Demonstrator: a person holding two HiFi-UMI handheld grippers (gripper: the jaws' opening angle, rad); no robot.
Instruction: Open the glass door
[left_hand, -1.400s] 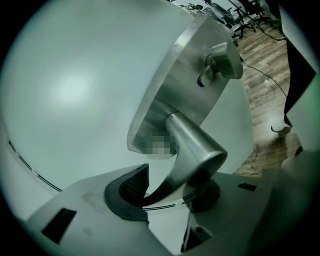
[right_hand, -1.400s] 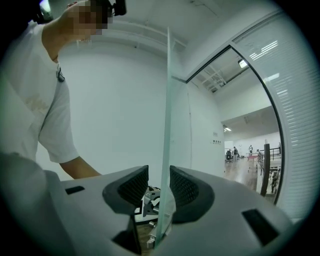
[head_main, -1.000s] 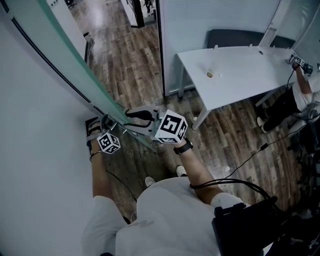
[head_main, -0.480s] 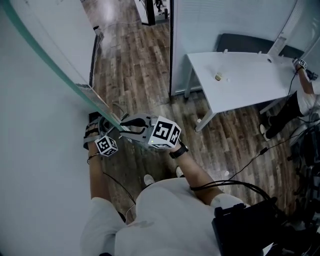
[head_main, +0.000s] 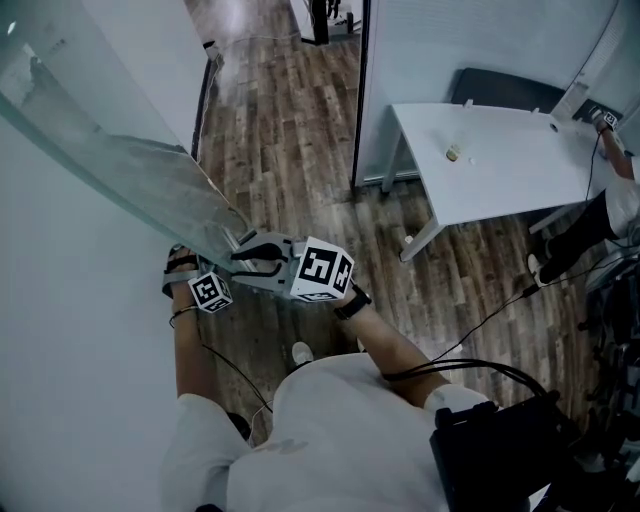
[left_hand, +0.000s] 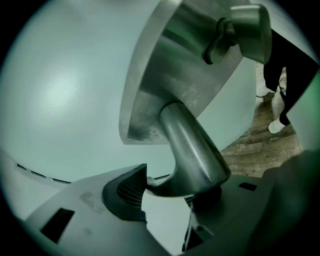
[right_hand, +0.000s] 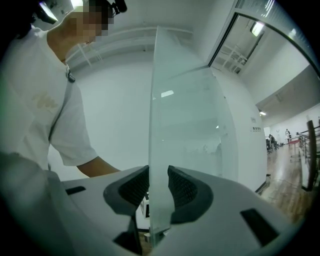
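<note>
Left gripper (left_hand: 170, 192): clamped on the metal door handle (left_hand: 192, 150).
Right gripper (right_hand: 159, 190): held level, pads set against both faces of the glass door (right_hand: 185, 125) at its edge, jaws just widened slightly.
Arms: both stretched forward.
Writing: wall sign (right_hand: 256, 128) too small to be read.

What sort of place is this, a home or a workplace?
Most likely an office: a frosted glass door with a metal lever handle, a long white desk, and a wood-plank floor leading down a corridor.
</note>
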